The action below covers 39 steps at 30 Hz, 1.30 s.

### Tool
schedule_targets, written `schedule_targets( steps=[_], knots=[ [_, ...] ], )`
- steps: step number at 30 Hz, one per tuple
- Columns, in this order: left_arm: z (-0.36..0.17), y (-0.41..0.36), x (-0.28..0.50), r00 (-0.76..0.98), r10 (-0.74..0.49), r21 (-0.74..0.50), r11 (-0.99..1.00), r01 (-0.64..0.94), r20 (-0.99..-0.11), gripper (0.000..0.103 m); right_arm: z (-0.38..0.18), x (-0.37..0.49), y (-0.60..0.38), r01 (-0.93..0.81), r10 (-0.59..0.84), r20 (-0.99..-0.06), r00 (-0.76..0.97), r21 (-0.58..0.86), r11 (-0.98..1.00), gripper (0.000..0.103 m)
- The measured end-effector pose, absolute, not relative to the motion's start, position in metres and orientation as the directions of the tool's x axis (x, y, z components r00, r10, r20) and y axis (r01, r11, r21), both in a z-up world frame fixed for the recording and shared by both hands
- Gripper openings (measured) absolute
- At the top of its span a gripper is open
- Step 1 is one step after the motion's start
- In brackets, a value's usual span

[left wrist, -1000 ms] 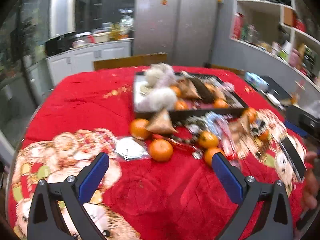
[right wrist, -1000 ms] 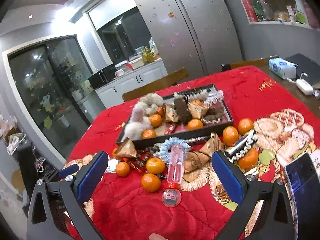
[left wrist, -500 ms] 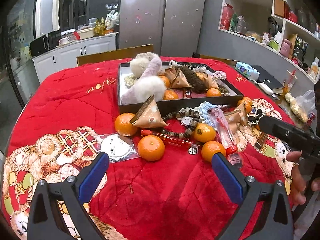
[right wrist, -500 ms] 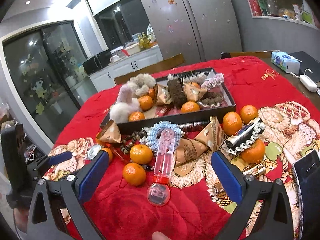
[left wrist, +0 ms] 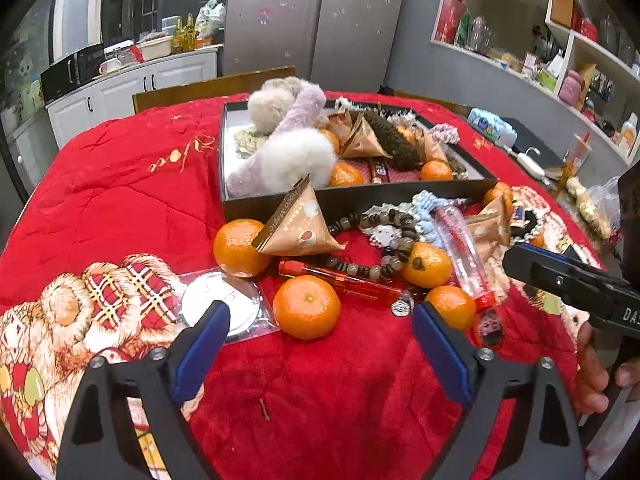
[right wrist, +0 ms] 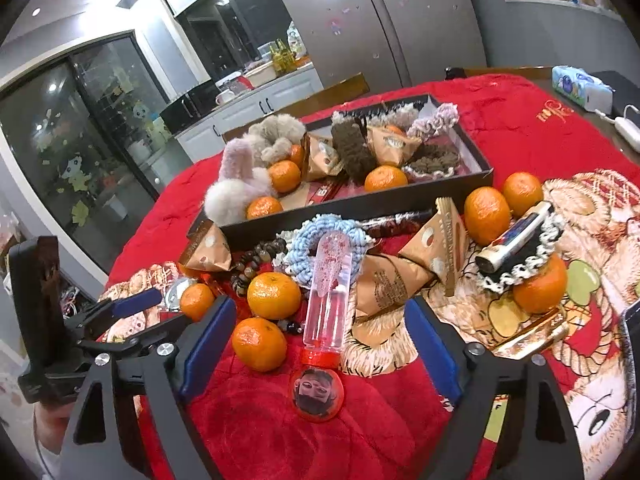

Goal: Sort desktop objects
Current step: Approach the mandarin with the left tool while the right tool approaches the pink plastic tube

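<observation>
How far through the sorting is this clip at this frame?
Partly done. The black tray already holds fluffy scrunchies, oranges and triangular packets. In hand: nothing. The left claw and right claw, both empty, have just been narrowing, the left over an orange, the right over the clear tube. Left on the red cloth: loose oranges, bead bracelet, blue scrunchie, packets.
</observation>
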<state>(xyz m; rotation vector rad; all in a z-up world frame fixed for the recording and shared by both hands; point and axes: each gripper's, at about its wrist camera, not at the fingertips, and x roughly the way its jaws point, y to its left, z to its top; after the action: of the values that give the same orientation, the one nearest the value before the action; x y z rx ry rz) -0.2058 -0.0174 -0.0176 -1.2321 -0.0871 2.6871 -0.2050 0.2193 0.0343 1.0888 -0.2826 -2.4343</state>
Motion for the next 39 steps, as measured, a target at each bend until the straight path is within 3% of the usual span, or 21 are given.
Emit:
schedule_targets(
  steps=[12,17,19,30,33,39],
  knots=[
    [-0.032,-0.016,-0.224,-0.608,0.188,-0.132,-0.982,-0.137,-0.771,0.082,0.020,-0.217,0.221,0.301,-0.478,-0.688,-0.545,0.372,-0.878,0.076],
    [-0.033,-0.018,-0.225,-0.613,0.154,-0.100,-0.987,-0.123,-0.775,0.067,0.016,-0.219,0.218,0.298,-0.480,-0.701,-0.528,0.377,-0.877,0.076],
    [-0.032,-0.020,-0.224,-0.617,0.143,-0.088,-0.989,-0.119,-0.774,0.055,0.015,-0.220,0.218,0.292,-0.474,-0.707,-0.525,0.374,-0.880,0.074],
    [-0.034,-0.019,-0.224,-0.627,0.144,-0.089,-0.989,-0.119,-0.766,0.052,0.011,-0.218,0.211,0.290,-0.417,-0.737,-0.532,0.304,-0.908,0.060],
    [-0.035,-0.020,-0.223,-0.622,0.167,-0.111,-0.985,-0.129,-0.765,0.040,0.011,-0.218,0.211,0.288,-0.405,-0.741,-0.535,0.291,-0.912,0.053],
    [-0.035,-0.019,-0.223,-0.625,0.169,-0.115,-0.985,-0.125,-0.762,0.040,0.011,-0.218,0.209,0.294,-0.404,-0.747,-0.527,0.286,-0.912,0.041]
  ],
)
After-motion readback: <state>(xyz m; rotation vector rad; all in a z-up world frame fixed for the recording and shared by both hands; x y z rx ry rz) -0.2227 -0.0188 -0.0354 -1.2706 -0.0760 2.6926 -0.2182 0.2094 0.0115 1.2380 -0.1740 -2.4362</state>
